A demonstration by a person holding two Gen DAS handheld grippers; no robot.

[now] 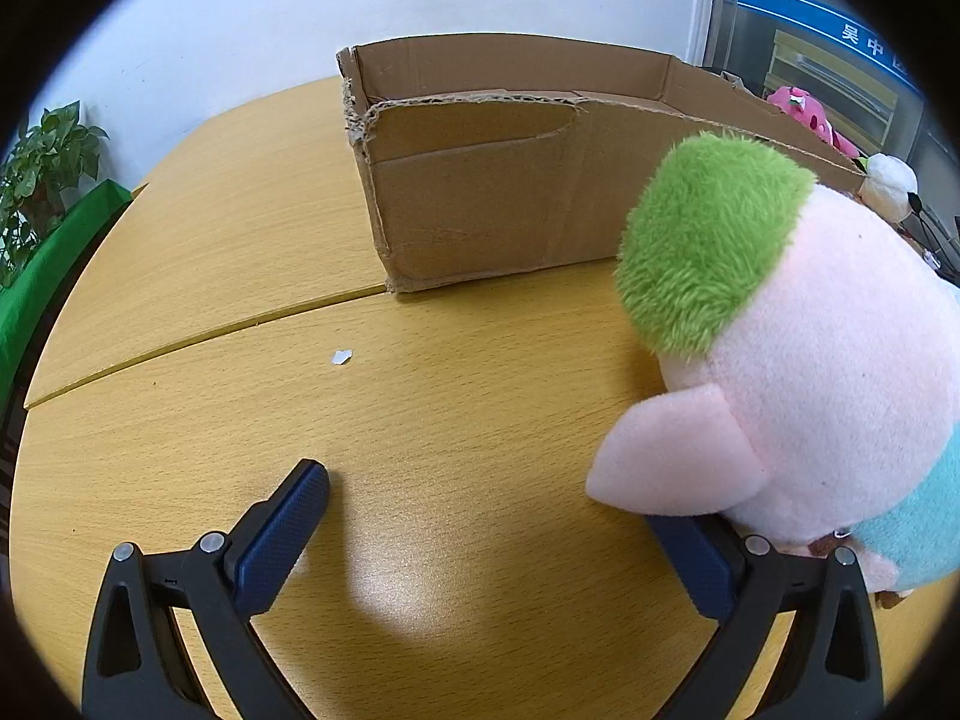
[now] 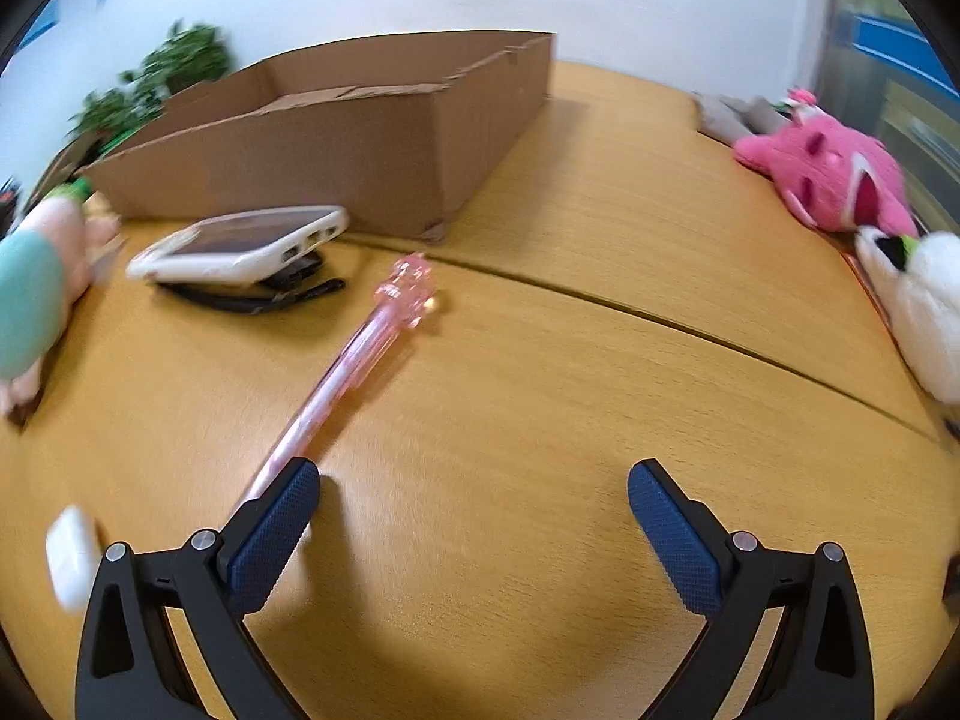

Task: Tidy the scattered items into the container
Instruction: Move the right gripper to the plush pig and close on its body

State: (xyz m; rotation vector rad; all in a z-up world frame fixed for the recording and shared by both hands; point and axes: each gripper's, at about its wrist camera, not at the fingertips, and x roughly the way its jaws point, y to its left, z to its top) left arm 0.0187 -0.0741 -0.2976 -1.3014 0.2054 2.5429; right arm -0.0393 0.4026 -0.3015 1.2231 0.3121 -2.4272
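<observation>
Brown cardboard makes up the box, which sits at the upper middle of the left wrist picture on a yellow wooden table. The box is open on top, and its near edge is torn and rough. The left gripper is at the bottom of that picture with its jaws wide apart and nothing between them. A pink pig toy with a green fuzzy top and a light blue shirt fills the right side, and its ear hides the tip of the right-hand finger. A tiny white scrap lies on the table in the middle. A green plant stands at the far left. In the right wrist picture, which is a bit blurry, the right gripper also has its jaws wide apart and holds nothing. A long pink pen lies on the table, running from the left finger up toward the box. A white phone rests on some black straps, just beside the box at the upper left. A small white case is at the lower left. A bright pink plush and a white plush lie at the right edge.
</observation>
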